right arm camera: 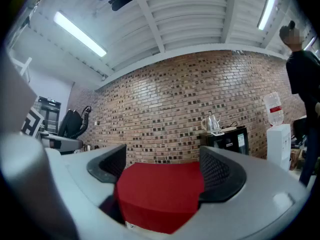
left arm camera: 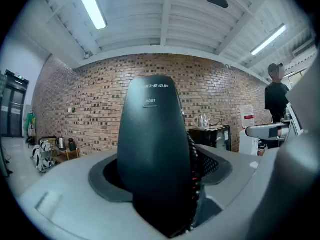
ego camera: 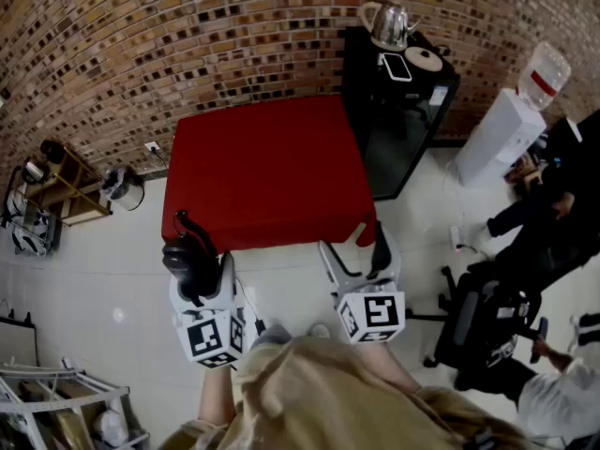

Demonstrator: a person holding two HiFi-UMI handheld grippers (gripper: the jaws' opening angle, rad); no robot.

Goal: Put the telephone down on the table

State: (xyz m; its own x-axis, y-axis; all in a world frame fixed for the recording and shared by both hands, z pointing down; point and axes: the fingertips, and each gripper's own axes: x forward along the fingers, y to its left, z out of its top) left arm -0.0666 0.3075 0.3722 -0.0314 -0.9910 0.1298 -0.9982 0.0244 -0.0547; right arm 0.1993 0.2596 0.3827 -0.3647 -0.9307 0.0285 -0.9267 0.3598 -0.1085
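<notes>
A black telephone (ego camera: 186, 254) with a coiled cord stands upright in my left gripper (ego camera: 195, 275), which is shut on it, over the white floor just short of the near edge of the red table (ego camera: 267, 172). In the left gripper view the telephone (left arm camera: 152, 154) fills the gap between the pads of the left gripper (left arm camera: 160, 176), and its cord (left arm camera: 196, 174) runs down the right side. My right gripper (ego camera: 354, 249) is held level beside it, open and with nothing in it. Between the jaws of the right gripper (right arm camera: 160, 176) I see the red table (right arm camera: 160, 196) straight ahead.
A black cabinet (ego camera: 403, 125) with a kettle (ego camera: 389, 24) stands at the table's right. A water dispenser (ego camera: 511, 125), a seated person (ego camera: 548, 209) and an office chair (ego camera: 478, 331) are at the right. A low shelf (ego camera: 61, 190) stands by the brick wall at the left.
</notes>
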